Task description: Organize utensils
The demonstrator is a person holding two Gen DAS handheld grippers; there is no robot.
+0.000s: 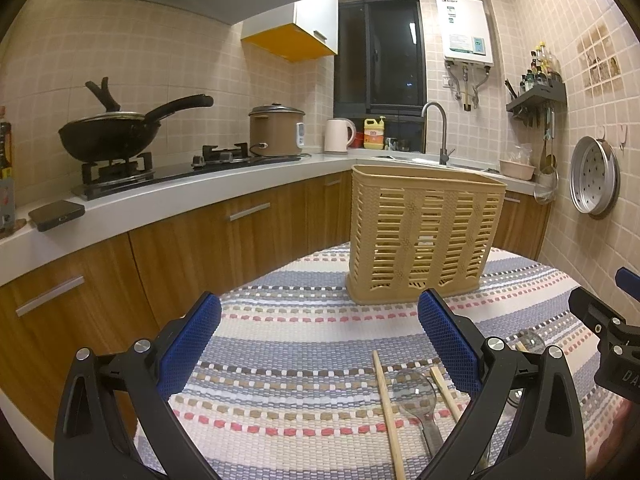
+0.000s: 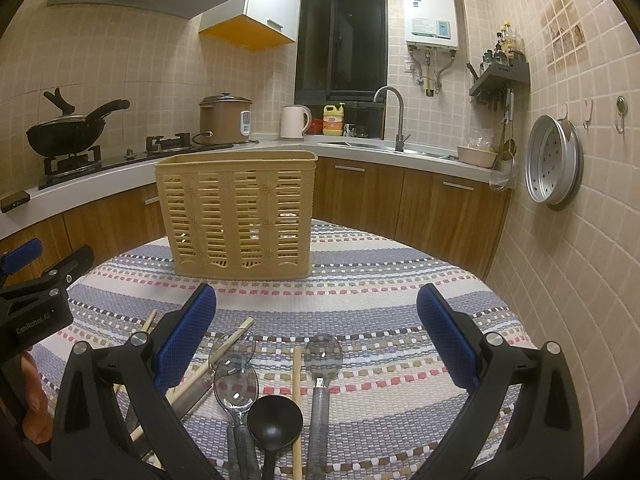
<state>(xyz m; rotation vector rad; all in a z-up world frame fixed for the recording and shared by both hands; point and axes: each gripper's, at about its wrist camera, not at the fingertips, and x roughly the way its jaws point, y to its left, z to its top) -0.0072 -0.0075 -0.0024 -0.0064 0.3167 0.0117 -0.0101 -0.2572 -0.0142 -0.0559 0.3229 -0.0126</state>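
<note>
A tan slotted utensil basket (image 1: 424, 240) stands upright on the striped table mat (image 1: 304, 344); it also shows in the right wrist view (image 2: 238, 216). My left gripper (image 1: 320, 340) is open and empty, short of the basket, with a clear spoon (image 1: 414, 394) and wooden chopsticks (image 1: 386, 408) lying below it. My right gripper (image 2: 316, 340) is open and empty above a clear spoon (image 2: 324, 354), a second clear spoon (image 2: 236, 380), a black ladle (image 2: 274, 424) and chopsticks (image 2: 297, 408). The left gripper also shows at the left edge of the right wrist view (image 2: 36, 280).
A kitchen counter (image 1: 168, 196) with a wok (image 1: 108, 132), rice cooker (image 1: 276, 130), kettle (image 1: 338, 136) and sink tap (image 1: 438, 128) runs behind the table. A phone (image 1: 56, 214) lies on the counter edge. A tiled wall with a hung steamer tray (image 2: 554, 160) stands close on the right.
</note>
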